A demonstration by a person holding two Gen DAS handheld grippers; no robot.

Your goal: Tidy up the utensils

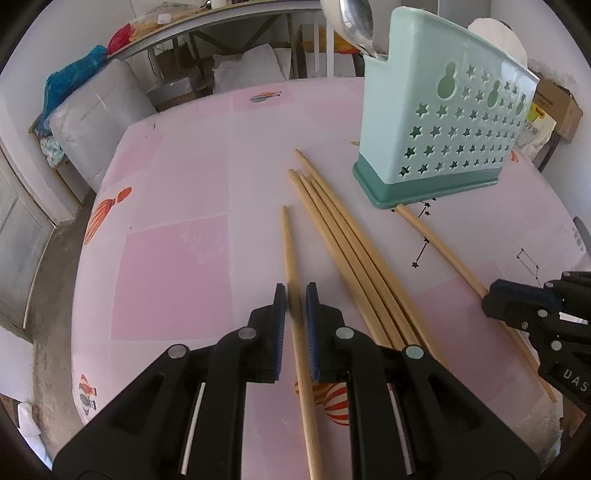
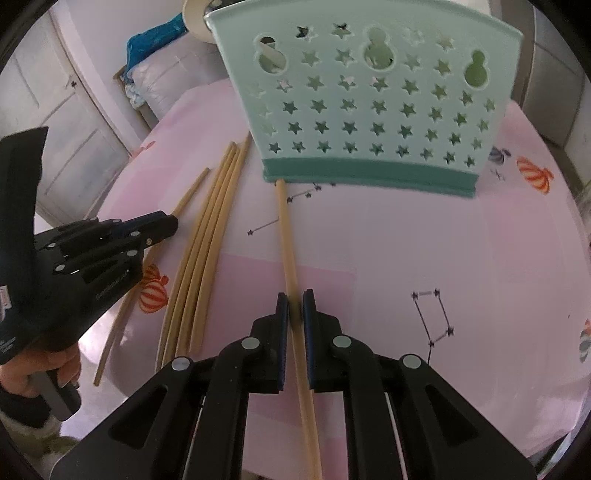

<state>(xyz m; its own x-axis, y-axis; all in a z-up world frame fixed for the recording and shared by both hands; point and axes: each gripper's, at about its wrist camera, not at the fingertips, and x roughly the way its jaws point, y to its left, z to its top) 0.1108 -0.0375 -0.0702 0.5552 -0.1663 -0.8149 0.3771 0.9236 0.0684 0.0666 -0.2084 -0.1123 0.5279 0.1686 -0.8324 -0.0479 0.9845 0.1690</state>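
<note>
A mint-green utensil holder (image 1: 443, 122) (image 2: 369, 92) with star cut-outs stands upright at the back of the table, with a metal spoon (image 1: 356, 22) in its left end. Several wooden chopsticks (image 1: 351, 251) (image 2: 207, 240) lie in a loose bundle in front of it. My left gripper (image 1: 295, 291) (image 2: 173, 223) is shut on a single chopstick (image 1: 290, 251) lying left of the bundle. My right gripper (image 2: 295, 299) (image 1: 495, 295) is shut on another chopstick (image 2: 286, 229) (image 1: 436, 243), whose far tip touches the holder's dark-green base.
The pink tablecloth (image 1: 177, 266) with balloon prints ends at a rounded edge on the left. Beyond that edge are a grey cushioned bench (image 1: 99, 122) and a white door (image 2: 66, 122). A person's hand (image 2: 29, 373) holds the left gripper's handle.
</note>
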